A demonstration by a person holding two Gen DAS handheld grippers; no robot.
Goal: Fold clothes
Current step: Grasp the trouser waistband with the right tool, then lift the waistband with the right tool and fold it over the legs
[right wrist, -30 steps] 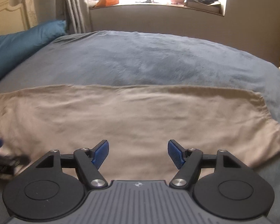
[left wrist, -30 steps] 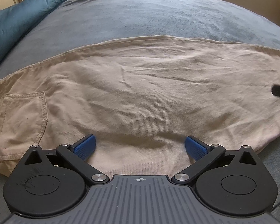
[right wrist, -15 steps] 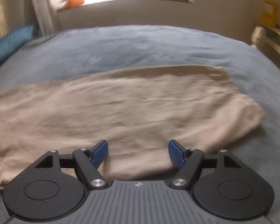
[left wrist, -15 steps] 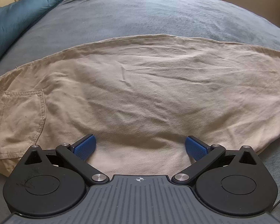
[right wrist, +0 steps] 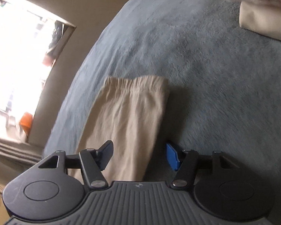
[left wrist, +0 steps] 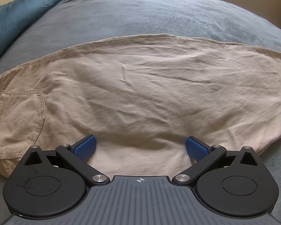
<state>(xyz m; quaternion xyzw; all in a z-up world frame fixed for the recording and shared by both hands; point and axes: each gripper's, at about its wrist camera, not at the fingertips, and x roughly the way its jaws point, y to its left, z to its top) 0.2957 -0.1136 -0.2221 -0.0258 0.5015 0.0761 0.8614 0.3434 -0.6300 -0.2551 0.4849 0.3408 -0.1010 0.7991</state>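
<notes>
Trousers [left wrist: 140, 93]: beige, flat on bed [left wrist: 149, 13].
Left gripper [left wrist: 140, 147]: fingers wide apart, empty, over trousers.
Right gripper [right wrist: 139, 154]: fingers just been closing, still apart, hem end at 12 o'clock between, unpinched.

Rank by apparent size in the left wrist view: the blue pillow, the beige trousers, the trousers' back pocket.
1. beige trousers
2. blue pillow, partly cut off by the frame
3. back pocket, nearer the camera, yet looks smallest

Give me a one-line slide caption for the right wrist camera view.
Rolled right claw, open, straddles the hem end of beige trousers on a blue blanket.
</notes>
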